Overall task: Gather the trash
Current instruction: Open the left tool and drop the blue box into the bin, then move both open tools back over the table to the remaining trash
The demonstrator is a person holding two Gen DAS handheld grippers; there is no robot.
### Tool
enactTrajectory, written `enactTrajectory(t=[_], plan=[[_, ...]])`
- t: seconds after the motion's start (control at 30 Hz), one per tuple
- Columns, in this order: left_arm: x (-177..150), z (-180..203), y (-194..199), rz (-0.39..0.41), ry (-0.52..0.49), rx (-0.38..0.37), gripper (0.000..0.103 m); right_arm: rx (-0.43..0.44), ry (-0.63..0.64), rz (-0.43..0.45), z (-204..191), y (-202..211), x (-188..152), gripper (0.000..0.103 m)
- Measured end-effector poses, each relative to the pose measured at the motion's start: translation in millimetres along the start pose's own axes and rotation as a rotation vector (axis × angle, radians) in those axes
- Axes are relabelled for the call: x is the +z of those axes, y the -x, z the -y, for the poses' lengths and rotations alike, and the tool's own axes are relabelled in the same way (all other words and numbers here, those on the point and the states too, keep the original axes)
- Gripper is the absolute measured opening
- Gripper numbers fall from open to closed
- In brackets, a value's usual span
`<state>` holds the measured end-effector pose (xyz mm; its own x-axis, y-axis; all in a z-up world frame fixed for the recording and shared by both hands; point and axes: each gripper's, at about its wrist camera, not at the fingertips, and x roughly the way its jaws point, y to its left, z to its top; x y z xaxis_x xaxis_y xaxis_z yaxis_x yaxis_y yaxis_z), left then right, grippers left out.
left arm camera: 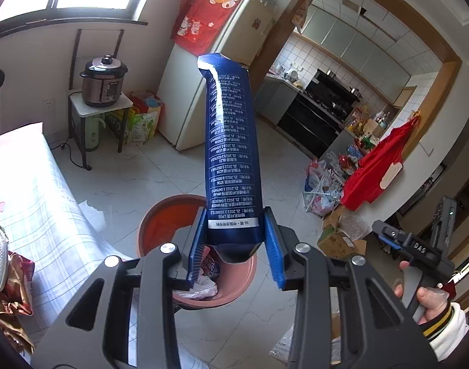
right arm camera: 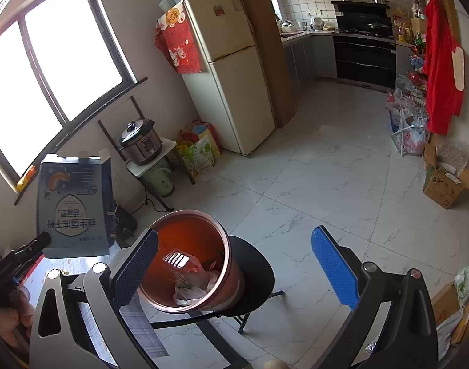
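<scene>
My left gripper (left arm camera: 234, 236) is shut on the lower end of a tall dark blue carton (left arm camera: 231, 141) with white print. It holds the carton tilted over the orange trash bin (left arm camera: 165, 230). In the right wrist view the same carton (right arm camera: 74, 206) hangs at the left, just left of the bin (right arm camera: 185, 233), with the left gripper (right arm camera: 40, 243) under it. My right gripper (right arm camera: 234, 267) stands wide open above the bin with nothing between its blue pads (right arm camera: 333, 267). A clear plastic tray (right arm camera: 177, 259) and a white plastic bag (right arm camera: 188, 292) lie inside the bin.
The bin stands on a round black stool (right arm camera: 256, 270). A table with a checked cloth (left arm camera: 34, 200) and snack wrappers (left arm camera: 16, 289) is at the left. A fridge (right arm camera: 231, 70), a pressure cooker (right arm camera: 140, 143), cardboard boxes (right arm camera: 446, 184) and bags line the walls.
</scene>
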<state>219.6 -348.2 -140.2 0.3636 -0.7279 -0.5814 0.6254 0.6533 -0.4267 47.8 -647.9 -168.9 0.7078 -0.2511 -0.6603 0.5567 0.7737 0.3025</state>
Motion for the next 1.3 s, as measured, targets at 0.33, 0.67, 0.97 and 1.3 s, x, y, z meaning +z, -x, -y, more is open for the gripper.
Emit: enactTrajectory(t=[0.33, 0.67, 0.97, 1.3], plan=[[-2, 12, -68, -0.095, -0.053, -0.018, 0.044, -0.013, -0.019, -0.006, 16, -3, 0, 0.098], [10, -4, -20, -0.002, -0.055, 0.039, 0.088, 0.020, -0.022, 0.008, 4, 5, 1, 0.098], [6, -28, 72, 0.091, -0.081, 0.226, 0.097, 0.056, 0.046, -0.008, -35, 9, -9, 0.098], [-41, -98, 183, 0.151, 0.038, 0.442, 0.097, 0.161, 0.138, -0.066, -111, -5, -33, 0.098]])
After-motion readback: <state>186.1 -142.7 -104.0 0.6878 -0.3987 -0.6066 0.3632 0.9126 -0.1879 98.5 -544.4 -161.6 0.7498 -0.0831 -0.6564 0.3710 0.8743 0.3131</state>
